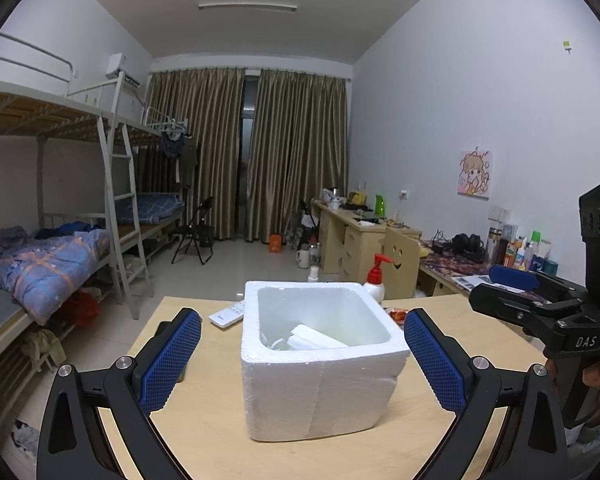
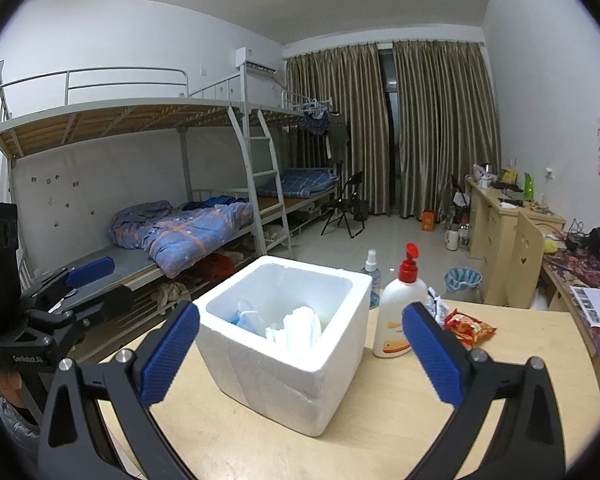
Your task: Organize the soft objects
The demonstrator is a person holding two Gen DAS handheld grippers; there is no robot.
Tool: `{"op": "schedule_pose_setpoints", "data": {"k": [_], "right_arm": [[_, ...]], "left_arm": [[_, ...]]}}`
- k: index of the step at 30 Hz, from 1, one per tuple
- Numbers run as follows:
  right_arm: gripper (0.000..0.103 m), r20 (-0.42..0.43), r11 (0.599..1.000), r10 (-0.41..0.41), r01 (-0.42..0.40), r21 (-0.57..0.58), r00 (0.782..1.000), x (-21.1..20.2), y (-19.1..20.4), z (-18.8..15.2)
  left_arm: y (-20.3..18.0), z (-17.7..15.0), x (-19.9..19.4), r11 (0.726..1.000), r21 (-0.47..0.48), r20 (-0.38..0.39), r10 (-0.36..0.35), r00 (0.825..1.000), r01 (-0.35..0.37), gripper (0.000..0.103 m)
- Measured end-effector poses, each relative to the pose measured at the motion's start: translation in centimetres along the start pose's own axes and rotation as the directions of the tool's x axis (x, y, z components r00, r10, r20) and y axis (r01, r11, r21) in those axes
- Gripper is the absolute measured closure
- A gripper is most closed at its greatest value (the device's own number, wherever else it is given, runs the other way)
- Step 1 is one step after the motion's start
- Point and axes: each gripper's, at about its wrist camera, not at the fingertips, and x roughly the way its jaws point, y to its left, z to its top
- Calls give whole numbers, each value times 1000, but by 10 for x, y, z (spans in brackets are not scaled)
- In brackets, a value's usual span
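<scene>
A white foam box stands on the wooden table, in the middle of both views. Inside it lie white folded soft pieces and a light blue one; the left wrist view shows a white piece. My left gripper is open and empty, its pads on either side of the box, a little back from it. My right gripper is open and empty, just before the box. Each gripper shows at the edge of the other's view.
A white pump bottle with a red top, a small spray bottle and red snack packets stand right of and behind the box. A white remote lies behind it on the left. Bunk beds, desks and a chair fill the room beyond.
</scene>
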Motion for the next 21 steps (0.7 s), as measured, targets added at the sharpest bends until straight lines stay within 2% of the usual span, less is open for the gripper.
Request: {"op": "schedule_pose_setpoints", "data": {"k": [10, 21], "right_arm": [[0, 45, 998, -61, 60, 11, 997, -42, 1, -8], [0, 66, 995, -103, 103, 4, 992, -76, 7, -24]], "left_arm": [[-28, 2, -34, 1000, 21, 58, -20, 998, 19, 0], [-51, -8, -60, 999, 44, 80, -27, 996, 24, 0]]}}
